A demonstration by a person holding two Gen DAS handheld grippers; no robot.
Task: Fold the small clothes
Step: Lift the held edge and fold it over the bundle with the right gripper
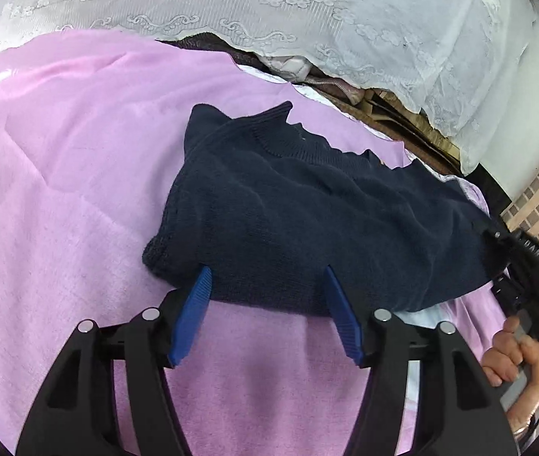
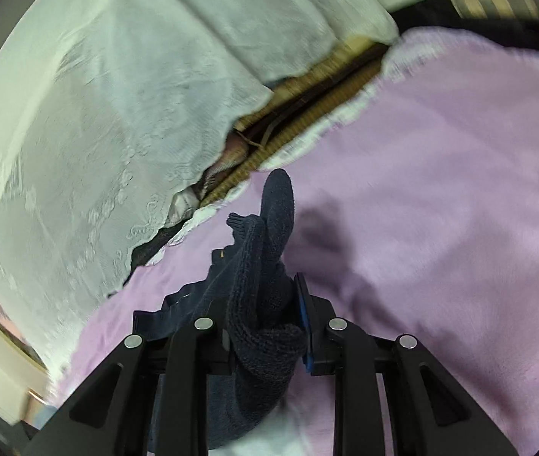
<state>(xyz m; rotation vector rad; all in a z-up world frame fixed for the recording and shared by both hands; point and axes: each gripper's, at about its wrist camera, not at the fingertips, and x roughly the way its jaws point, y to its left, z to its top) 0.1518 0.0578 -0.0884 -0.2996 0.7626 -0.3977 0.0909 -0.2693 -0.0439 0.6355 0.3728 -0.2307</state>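
Sweater (image 1: 307, 224) lies on our pink blanket (image 1: 60, 190); our left gripper (image 1: 267, 285) stands spread at its near hem, our right gripper (image 2: 265, 300) pinches a bunched fold.

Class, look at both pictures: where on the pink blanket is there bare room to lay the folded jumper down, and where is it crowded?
Bare pink blanket lies left of the navy jumper, and in front of it between the left claw's fingers. It is crowded along the lace cloth edge behind, and on the right, where the right claw grips the jumper.
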